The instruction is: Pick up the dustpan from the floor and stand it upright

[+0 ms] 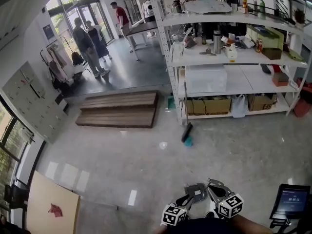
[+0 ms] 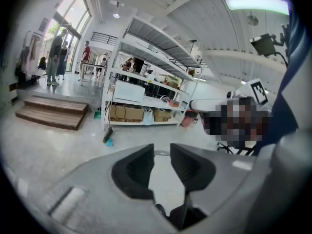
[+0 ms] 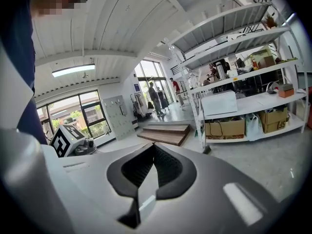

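Dustpan (image 1: 187, 133) prob. on floor (image 1: 122, 165) by shelf (image 1: 253, 78) (L gripper (image 2: 162, 156) jaws apart).

The dark-and-teal dustpan (image 1: 187, 133) lies on the floor (image 1: 146, 174) beside the shelving (image 1: 176, 74).

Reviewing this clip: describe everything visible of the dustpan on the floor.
The dustpan is far off and small: a dark, narrow shape with a teal part at its nearer end, lying slanted on the pale glossy floor just before the metal shelving's corner post. Material and finer parts cannot be made out. Only the floor seems to touch it.
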`<state>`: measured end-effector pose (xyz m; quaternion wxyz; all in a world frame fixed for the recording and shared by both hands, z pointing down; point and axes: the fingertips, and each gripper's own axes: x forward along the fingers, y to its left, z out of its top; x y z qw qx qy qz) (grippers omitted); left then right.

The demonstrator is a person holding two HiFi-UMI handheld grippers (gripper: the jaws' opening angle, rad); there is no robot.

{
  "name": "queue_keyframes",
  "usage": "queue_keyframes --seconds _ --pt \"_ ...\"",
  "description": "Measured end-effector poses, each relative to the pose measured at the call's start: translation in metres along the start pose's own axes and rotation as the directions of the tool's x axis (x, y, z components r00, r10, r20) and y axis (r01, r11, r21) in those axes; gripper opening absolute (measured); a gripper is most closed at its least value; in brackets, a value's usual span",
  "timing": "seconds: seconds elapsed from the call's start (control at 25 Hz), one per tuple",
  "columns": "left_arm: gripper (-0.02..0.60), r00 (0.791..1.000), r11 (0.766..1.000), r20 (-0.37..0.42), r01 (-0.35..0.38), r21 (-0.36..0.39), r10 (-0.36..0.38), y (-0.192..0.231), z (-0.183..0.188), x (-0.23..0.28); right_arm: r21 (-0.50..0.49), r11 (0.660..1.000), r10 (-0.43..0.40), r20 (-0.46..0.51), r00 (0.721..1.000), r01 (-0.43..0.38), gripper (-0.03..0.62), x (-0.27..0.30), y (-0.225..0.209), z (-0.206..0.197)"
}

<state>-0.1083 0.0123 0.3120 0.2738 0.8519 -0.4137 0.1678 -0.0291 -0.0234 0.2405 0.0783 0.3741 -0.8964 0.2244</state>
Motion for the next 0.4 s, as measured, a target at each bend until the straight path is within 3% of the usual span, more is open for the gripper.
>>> queue_keyframes --seconds 0.4 --pt "0.104 1.000 1.000 0.001 -0.002 0.002 0.002 -0.0026 -0.0033 0.0018 0.001 1.000 0.014 -0.010 1.000 -0.014 0.011 -0.0004 0.0015 -0.0077"
